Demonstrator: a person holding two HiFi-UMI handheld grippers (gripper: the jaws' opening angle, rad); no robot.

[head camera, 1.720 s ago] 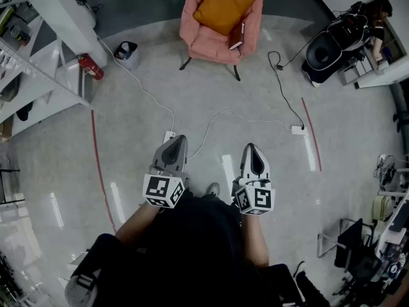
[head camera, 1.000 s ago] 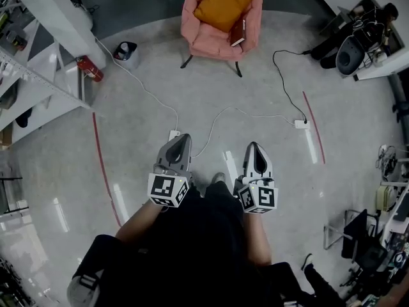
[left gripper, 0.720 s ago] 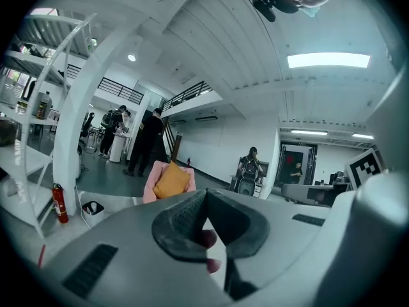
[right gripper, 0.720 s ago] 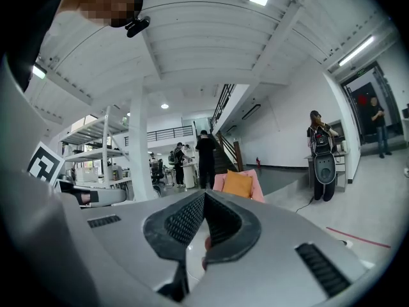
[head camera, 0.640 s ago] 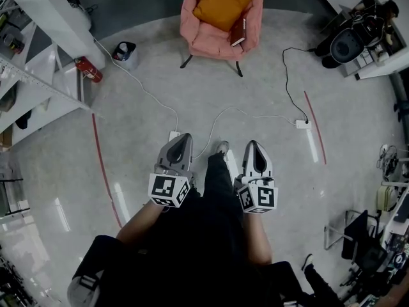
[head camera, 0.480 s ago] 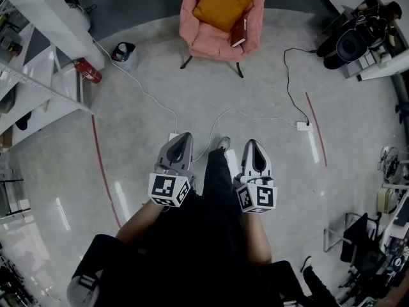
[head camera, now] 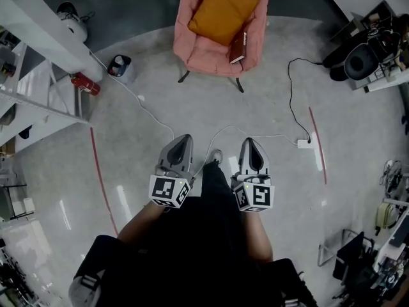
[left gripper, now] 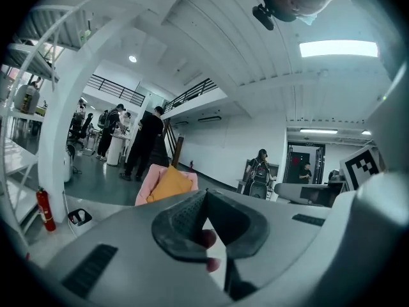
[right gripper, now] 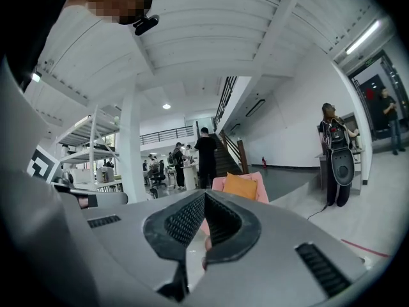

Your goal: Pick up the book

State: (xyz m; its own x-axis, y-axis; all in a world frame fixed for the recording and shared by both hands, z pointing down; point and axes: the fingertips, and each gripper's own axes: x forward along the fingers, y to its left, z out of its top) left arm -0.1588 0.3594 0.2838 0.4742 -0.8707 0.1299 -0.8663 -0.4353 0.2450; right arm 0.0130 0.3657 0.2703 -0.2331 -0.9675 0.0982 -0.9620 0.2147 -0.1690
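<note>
- The left tongs (head camera: pixel 185 139) were pressed together at the tips, pinching nothing; in the left gripper view (left gripper: pixel 204 196) the ribbed pads met at a point, with an empty gap behind them.
- The right tongs (head camera: pixel 250 142) were likewise closed tip to tip and held nothing, as the right gripper view (right gripper: pixel 204 197) showed.
- Both pairs hung side by side above the floor (head camera: pixel 160 107), pointing toward the armchair and touching nothing.
- Each carried a marker cube: the left cube (head camera: pixel 167 190) and the right cube (head camera: pixel 254 196) bore black-and-white square patterns, no words.
- Between the two pairs, the person's dark trouser leg ended in a light shoe (head camera: pixel 215 156) on the floor.
- A white cable (head camera: pixel 225 128) curved across the floor just past the tips, running to a white power strip (head camera: pixel 304 144) at the right.
- A red line (head camera: pixel 102 178) marked the floor at the left, and a red fire extinguisher (head camera: pixel 84 84) stood by the white shelving.
- Well beyond the tongs stood the pink armchair (head camera: pixel 208 56), with an orange cushion (head camera: pixel 223 8) on its seat.
- The book (head camera: pixel 238 47), dark red, leaned in the armchair between the cushion and the chair's right-hand arm; any print on its cover was too small to read.
- In the gripper views several people stood far off behind the armchair.
</note>
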